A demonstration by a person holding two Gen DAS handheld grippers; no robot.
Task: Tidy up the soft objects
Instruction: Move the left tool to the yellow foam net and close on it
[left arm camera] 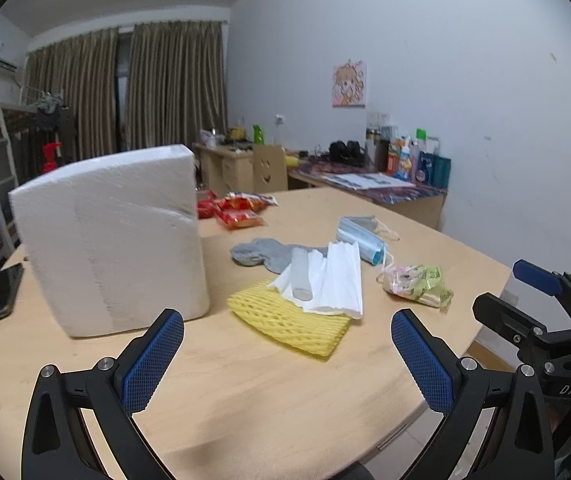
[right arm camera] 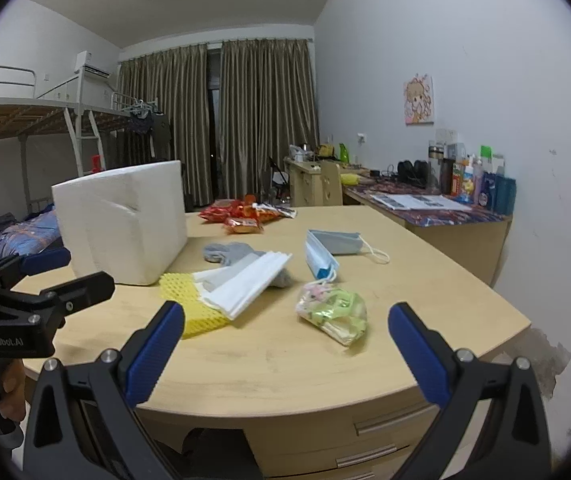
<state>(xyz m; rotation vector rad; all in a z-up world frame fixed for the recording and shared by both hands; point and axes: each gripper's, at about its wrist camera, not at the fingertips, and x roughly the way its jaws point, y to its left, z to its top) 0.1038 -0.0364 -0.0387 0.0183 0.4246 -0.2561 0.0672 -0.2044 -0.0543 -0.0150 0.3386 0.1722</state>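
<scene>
On the wooden table (left arm camera: 245, 392) (right arm camera: 285, 364) lies a pile of soft things: a yellow foam net (left arm camera: 289, 326) (right arm camera: 189, 304), white folded tissues (left arm camera: 333, 280) (right arm camera: 249, 284), a grey sock (left arm camera: 261, 254) (right arm camera: 227, 250), blue face masks (left arm camera: 361, 236) (right arm camera: 325, 250) and a crinkled clear bag (left arm camera: 417, 284) (right arm camera: 333, 308). My left gripper (left arm camera: 285, 356) hovers open just before the foam net, nothing between its fingers. My right gripper (right arm camera: 285, 356) is open above the near table edge, short of the clear bag; it also shows at the right of the left wrist view as the right gripper (left arm camera: 541, 304).
A big white foam box (left arm camera: 109, 236) (right arm camera: 121, 220) stands left of the pile. Red snack packets (left arm camera: 241, 210) (right arm camera: 245, 216) lie behind. A black phone (left arm camera: 1, 294) rests at the table's left edge. A desk (right arm camera: 437, 216) with bottles stands along the right wall; a bunk bed (right arm camera: 25, 120) at left.
</scene>
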